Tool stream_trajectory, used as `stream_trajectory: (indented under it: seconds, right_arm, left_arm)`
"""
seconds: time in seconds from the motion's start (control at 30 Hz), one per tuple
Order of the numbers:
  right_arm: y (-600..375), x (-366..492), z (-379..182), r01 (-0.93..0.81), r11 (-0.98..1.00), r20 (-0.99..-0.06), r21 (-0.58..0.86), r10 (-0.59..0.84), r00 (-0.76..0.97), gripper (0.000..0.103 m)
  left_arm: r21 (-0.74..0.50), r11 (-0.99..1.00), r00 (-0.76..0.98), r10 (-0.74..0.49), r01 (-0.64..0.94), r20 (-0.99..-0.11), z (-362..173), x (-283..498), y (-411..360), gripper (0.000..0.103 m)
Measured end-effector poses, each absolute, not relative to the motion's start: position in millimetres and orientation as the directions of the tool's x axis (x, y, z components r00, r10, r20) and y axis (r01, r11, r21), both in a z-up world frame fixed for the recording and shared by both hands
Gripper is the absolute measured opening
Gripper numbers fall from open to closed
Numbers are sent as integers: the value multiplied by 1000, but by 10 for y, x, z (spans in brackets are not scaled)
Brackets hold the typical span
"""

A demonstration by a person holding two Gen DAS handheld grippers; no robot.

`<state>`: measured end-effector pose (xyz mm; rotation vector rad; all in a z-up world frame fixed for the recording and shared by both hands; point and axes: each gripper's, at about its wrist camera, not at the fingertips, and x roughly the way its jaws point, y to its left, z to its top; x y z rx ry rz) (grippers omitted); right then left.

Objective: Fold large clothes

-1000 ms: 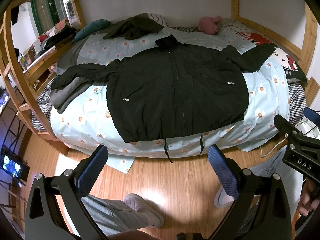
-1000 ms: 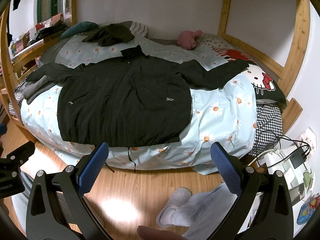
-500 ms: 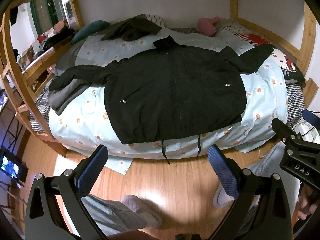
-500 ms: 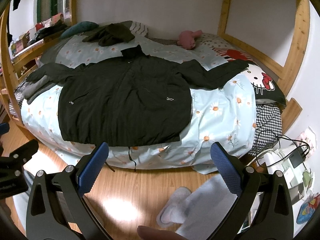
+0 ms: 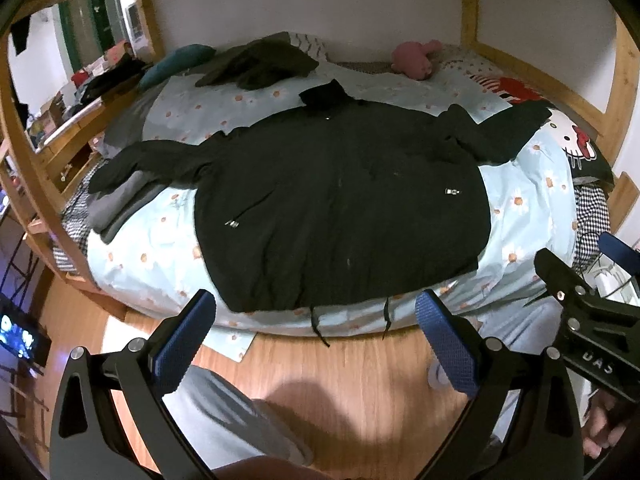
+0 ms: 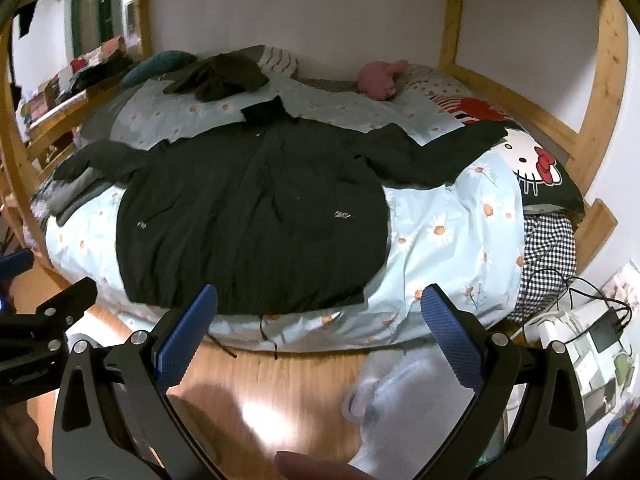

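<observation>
A large black zip jacket [image 5: 340,200] [image 6: 256,216] lies flat, front up, on a light blue daisy-print bed cover [image 5: 524,216] [image 6: 448,236], sleeves spread to both sides, hem at the near edge. My left gripper [image 5: 316,340] is open over the wooden floor, short of the hem, with nothing between its blue pads. My right gripper [image 6: 316,328] is open too, empty, just short of the bed's near edge. Each gripper shows at the edge of the other's view.
A dark green garment [image 5: 260,64] and a pink plush toy [image 5: 416,60] lie at the far side of the bed. A cartoon-cat pillow [image 6: 536,168] sits at the right. Grey folded clothes [image 5: 116,204] lie left. Cables and a charger [image 6: 600,328] are on the floor right. A person's legs and slippers [image 6: 400,396] stand below.
Both grippers have moved closer to the bed, so the jacket looks larger. The person's feet have stepped forward. Both grippers stay open.
</observation>
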<state>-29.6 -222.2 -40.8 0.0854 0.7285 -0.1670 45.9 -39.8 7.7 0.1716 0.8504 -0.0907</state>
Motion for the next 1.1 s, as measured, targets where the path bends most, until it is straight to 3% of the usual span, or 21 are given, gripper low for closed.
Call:
stream_trajectory:
  seconds: [0.53, 1.1]
  right_arm:
    - [-3280, 783, -825, 384, 923, -717, 16, -257, 648, 100]
    - [-4113, 1848, -1137, 478, 878, -736, -28, -342, 584, 100]
  left_arm:
    - [78, 940, 588, -143, 333, -796, -378, 1874, -1512, 98]
    - [98, 873, 567, -221, 477, -794, -697, 3099, -2637, 98]
